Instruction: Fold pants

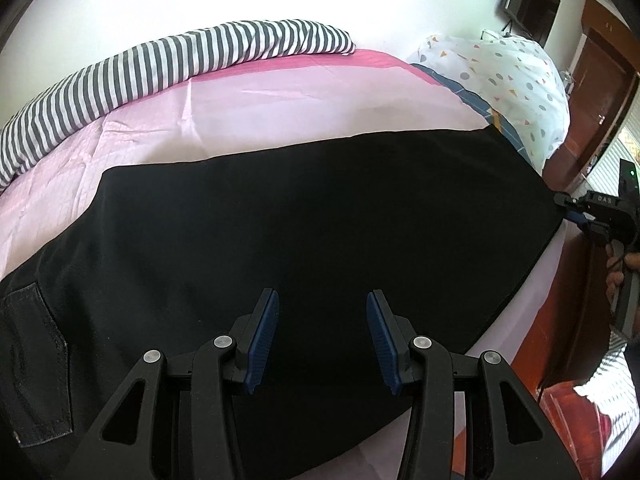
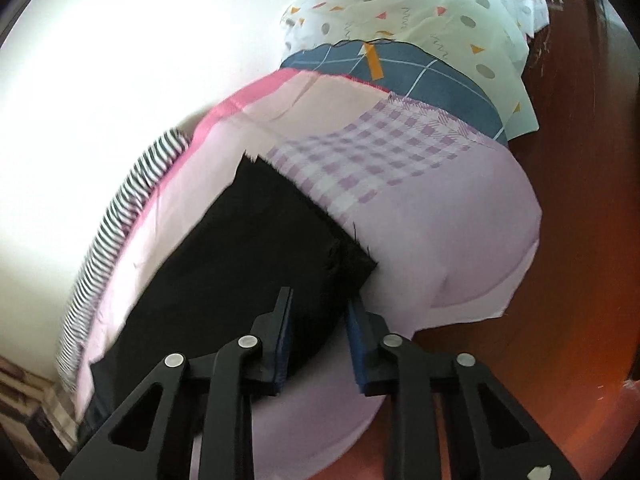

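Black pants (image 1: 304, 216) lay flat on the bed (image 1: 168, 120); left gripper (image 1: 322, 340) fingers open, right gripper (image 2: 320, 340) fingers open astride the hem, likely next to pinch

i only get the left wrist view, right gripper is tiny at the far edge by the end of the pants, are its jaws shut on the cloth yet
Observer: Not yet. In the right wrist view the right gripper has its jaws apart, with the corner of the black pants lying between them.
Operator: ok is that end neat or ragged
Observer: Ragged. The hem is frayed, with loose threads sticking out at the corner.
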A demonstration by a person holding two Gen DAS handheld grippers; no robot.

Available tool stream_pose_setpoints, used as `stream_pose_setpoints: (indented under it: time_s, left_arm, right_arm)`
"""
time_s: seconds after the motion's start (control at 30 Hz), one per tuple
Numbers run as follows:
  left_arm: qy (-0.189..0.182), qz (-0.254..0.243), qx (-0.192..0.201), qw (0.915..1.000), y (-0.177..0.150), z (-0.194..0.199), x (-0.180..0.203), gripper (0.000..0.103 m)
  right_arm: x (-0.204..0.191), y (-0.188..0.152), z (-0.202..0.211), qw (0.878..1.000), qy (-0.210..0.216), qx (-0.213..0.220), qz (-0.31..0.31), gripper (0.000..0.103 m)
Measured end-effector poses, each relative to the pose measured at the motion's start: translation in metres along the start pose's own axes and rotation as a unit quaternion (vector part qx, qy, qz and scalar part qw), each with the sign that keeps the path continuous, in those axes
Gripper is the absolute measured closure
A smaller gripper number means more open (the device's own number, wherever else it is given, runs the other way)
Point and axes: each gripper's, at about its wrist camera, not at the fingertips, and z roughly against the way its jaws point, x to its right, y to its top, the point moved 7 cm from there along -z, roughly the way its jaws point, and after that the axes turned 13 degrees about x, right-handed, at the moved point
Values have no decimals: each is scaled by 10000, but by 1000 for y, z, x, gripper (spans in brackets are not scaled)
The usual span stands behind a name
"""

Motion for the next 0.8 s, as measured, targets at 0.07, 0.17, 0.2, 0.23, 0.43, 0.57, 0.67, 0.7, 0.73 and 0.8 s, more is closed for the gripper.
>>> stream_pose_setpoints:
  time_s: [0.07,0.17,0.2,0.23,0.43,0.57,0.67,0.7,0.73,0.8]
  left_arm:
    - [-8,-46,-27,10000,-1,-1,1,56]
    - [1,-117,-88,9999,-3,-4,4,56]
    - [3,-116,-93,9999,-4,-5,4,56]
    - [5,-118,-108,9999,-5,-6,4,56]
    - [76,-387,-153,9991,-8,-9,9,53]
    - [-85,-226,-164,9996,-6,-3,4,53]
    - [-104,116,-8,9999,1,11,-14,53]
    - [-84,189,49,9998,3,15,-19,53]
    - [-44,272,114,9996,5,21,-27,53]
    - [78,457,256,9986,8,34,-47,53]
  right_arm:
    - [6,4,-2,9997,23,41,-227,85]
    - [13,6,-2,9991,45,62,-407,91]
    - [13,5,-3,9990,111,18,-423,92]
    - [12,5,-3,9992,99,-6,-377,93]
    - [-12,11,10,9991,305,81,-271,95]
    - [-57,13,22,9973,735,41,-46,95]
    - [-96,3,24,9948,984,-102,245,95]
    - [-116,-4,23,9925,1139,-189,396,95]
    - [-127,-8,23,9911,1223,-229,465,95]
    - [-165,-24,22,9852,1505,-383,719,95]
